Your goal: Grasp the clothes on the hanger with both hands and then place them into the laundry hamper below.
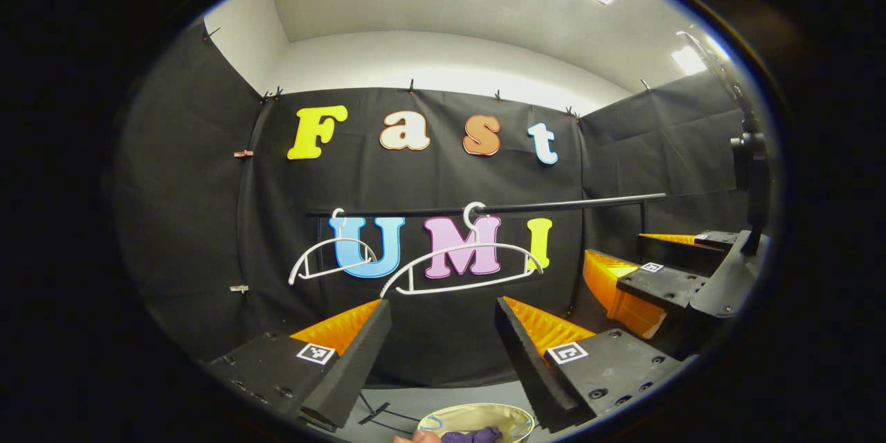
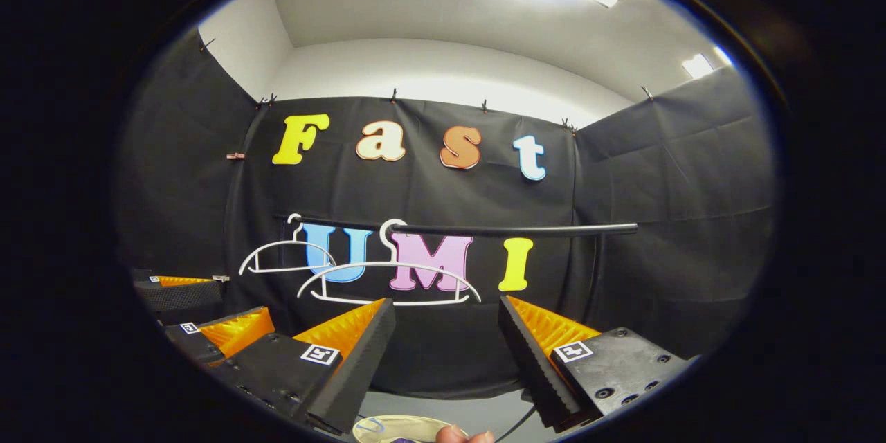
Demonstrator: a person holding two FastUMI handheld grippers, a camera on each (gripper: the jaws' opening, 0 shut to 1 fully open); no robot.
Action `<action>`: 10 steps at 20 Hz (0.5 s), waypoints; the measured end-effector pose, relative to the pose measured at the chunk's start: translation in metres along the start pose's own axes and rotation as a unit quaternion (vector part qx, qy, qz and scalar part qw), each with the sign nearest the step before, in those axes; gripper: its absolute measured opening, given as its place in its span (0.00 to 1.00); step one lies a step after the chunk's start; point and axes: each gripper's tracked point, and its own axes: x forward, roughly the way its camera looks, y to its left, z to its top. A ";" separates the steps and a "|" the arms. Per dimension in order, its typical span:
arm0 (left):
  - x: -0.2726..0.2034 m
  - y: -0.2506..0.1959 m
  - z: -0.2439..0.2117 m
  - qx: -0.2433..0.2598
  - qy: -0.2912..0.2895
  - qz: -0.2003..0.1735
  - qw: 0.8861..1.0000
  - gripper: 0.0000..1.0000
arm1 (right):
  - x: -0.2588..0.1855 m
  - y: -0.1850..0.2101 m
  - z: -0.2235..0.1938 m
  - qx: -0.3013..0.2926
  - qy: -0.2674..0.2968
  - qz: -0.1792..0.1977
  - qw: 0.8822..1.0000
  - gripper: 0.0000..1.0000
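Two bare white hangers hang on a black rail in front of the booth wall. Below, at the bottom edge, sits the pale round hamper with purple clothes lying inside. My left gripper stands open, level with the hangers, with nothing between its fingers; it also appears at the left of the right gripper view. My right gripper is open and empty too, and shows at the right of the left gripper view.
A fingertip of a hand shows at the hamper's rim. A stand with a dark mount rises at the far right. Grey floor lies under the rail, with a thin black cable on it.
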 end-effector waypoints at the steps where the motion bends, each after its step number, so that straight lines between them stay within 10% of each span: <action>1: -0.001 -0.001 0.001 0.000 -0.002 -0.001 1.000 0.94 | 0.000 -0.002 -0.001 0.001 0.002 -0.002 1.000 0.96; 10: -0.004 0.001 -0.003 0.004 0.000 -0.001 1.000 0.95 | -0.005 0.004 -0.005 0.003 0.002 0.002 1.000 0.96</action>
